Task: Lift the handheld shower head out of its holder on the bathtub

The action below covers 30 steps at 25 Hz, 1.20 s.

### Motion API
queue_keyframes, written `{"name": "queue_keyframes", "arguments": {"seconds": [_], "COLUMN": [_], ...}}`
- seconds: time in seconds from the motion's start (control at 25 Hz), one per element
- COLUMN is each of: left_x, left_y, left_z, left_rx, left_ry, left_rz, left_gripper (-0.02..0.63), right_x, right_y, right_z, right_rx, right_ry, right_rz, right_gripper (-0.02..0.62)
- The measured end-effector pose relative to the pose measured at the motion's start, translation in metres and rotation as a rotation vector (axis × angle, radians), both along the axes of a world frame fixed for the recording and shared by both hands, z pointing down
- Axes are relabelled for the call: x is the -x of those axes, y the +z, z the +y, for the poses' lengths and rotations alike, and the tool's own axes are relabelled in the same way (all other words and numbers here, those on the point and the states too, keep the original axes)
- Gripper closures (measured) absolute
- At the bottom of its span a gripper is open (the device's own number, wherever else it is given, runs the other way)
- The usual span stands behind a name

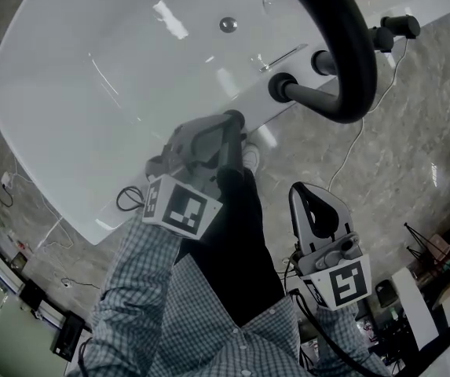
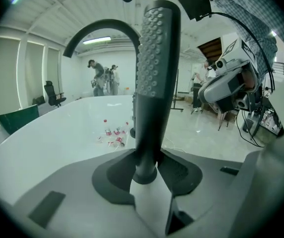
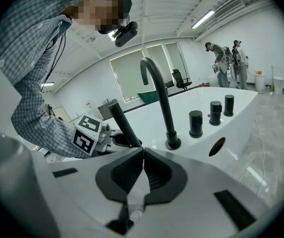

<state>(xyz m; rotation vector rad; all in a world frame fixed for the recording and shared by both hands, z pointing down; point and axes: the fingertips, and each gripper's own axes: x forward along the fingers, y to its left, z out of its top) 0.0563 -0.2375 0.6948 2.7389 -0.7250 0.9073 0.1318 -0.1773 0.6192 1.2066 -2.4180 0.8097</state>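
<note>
Sleeve (image 1: 154, 289): checked cloth at the bottom of the head view, running up to the left claw (image 1: 221, 132).
Right claw (image 1: 303, 188): pressed together with the tips touching and nothing between them; held over the marbled floor (image 1: 397, 155) beside the bathtub (image 1: 91, 93).
Left claw: pinching the shower head (image 2: 154, 73) low on its handle, with a dark pad against each side.
Shower head: dark, with a studded face; upright between the jaws in the left gripper view, leaning in the right gripper view. Lower end at the bathtub rim; cannot tell whether it sits in its holder.
Bathtub: white and glossy, rim just beyond both claws.
Faucet (image 1: 342, 53): black arched spout on the rim, just past the shower head.
Knobs (image 3: 196, 123): three black cylinders in a row on the rim, beyond the faucet.
Drain (image 1: 228, 24): round metal disc on the basin floor.
Bottles (image 2: 113, 133): small cluster with red caps, beyond the tub's far side.
People (image 2: 99, 76): standing well behind, near the far wall.
</note>
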Motion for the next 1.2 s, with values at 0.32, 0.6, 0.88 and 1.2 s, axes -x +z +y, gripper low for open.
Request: {"name": "queue_keyframes", "arguments": {"seconds": [0.32, 0.6, 0.88, 1.2], "left_x": [0.003, 0.005, 0.009, 0.016], "left_y": [-0.009, -0.028, -0.051, -0.1], "left_z": [0.0, 0.001, 0.0, 0.007], "left_rx": [-0.011, -0.016, -0.004, -0.023], "left_ry": [-0.008, -0.018, -0.024, -0.013], "left_rz": [-0.019, -0.006, 0.002, 0.01], "left_gripper": [0.465, 0.465, 0.465, 0.465], "right_x": [0.004, 0.007, 0.008, 0.011], "right_y": [-0.016, -0.031, -0.051, -0.099], "right_z": [-0.006, -0.006, -0.006, -0.003], "right_rx": [-0.027, -0.052, -0.089, -0.15], "right_ry": [0.005, 0.005, 0.018, 0.067], "right_rz": [-0.009, -0.004, 0.002, 0.001], "right_gripper": [0.577, 0.577, 0.577, 0.577]}}
